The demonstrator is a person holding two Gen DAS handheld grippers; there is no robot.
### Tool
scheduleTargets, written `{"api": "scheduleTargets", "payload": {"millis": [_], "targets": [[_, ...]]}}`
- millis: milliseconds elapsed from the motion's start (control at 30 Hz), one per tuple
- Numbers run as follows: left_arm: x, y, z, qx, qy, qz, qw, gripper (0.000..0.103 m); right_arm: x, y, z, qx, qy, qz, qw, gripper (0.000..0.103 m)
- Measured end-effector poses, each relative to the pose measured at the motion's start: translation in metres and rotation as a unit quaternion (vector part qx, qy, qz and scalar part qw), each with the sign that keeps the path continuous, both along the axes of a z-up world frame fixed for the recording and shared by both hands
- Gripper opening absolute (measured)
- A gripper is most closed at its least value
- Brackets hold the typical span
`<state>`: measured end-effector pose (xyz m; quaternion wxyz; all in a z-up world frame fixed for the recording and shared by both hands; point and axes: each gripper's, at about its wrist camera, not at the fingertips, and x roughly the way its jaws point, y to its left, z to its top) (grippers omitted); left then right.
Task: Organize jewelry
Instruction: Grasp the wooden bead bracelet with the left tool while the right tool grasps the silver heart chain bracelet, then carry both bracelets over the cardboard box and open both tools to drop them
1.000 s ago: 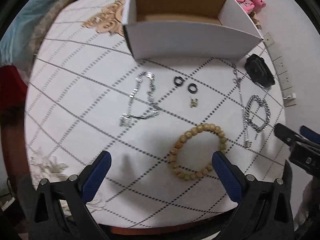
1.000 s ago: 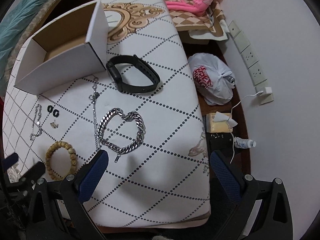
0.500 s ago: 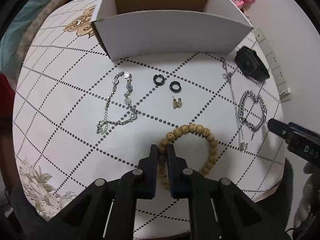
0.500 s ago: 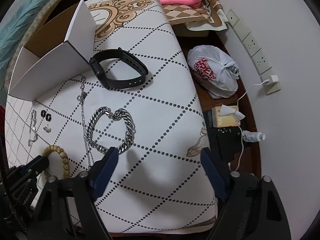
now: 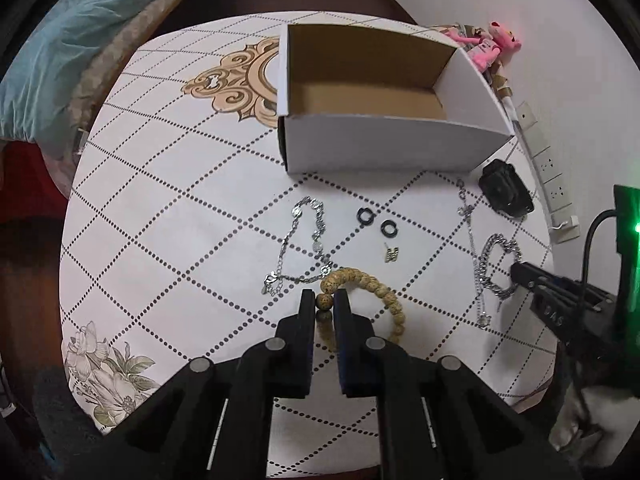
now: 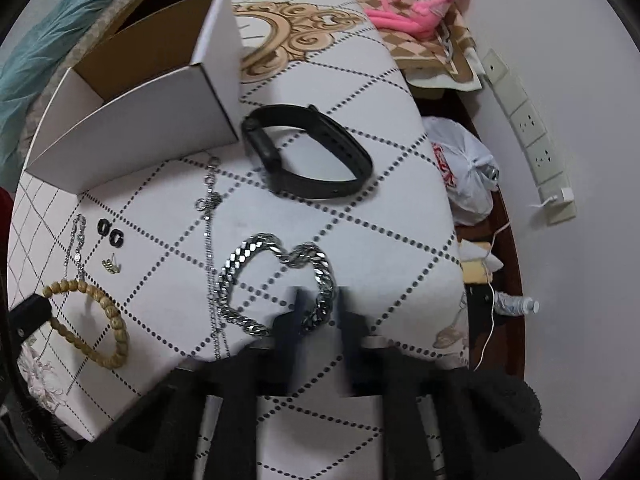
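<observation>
Tan bead bracelet [image 5: 376, 288], silver chain [image 6: 276, 280], black band [image 6: 308, 152], white dotted-diamond tablecloth [image 5: 168, 216].

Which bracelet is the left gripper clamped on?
The wooden bead bracelet: the left gripper pinches one of its beads. The chunky silver chain bracelet lies at the right gripper instead.

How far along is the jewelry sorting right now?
Nothing is stored yet: the box looks empty. In hand: the left gripper is shut on the wooden bead bracelet, and the right gripper straddles the chunky silver chain. Earrings, thin chains and the black band remain out.
</observation>
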<state>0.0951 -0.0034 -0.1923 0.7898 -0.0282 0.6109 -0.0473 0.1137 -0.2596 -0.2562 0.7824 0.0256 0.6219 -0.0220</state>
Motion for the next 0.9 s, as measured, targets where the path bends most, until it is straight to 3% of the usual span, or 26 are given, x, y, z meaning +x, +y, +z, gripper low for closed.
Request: {"api": "scheduleTargets", "payload": {"millis": [200,433,667,900], "targets": [[-0.005,0.007,0.007,-0.007,-0.016,-0.005,0.9998,0.006,-0.014,0.0,0.017,0.031,-0.045,-0.016,0.998,0.008],[-0.002,-0.037,0.03,-0.022,-0.042,-0.014,0.9988,0.006,-0.019,0.0,0.057,0.052,-0.085,-0.017,0.995,0.008],[0.008,-0.041,0.08,-0.04,-0.09,-0.016,0.995,0.006,-0.007,0.002,0.112,0.072,-0.128,0.001,0.989,0.007],[0.045,-0.039,0.128,-0.055,-0.136,-0.017,0.9891,0.006,0.029,0.013,0.173,0.099,-0.178,0.029,0.979,0.007]]}}
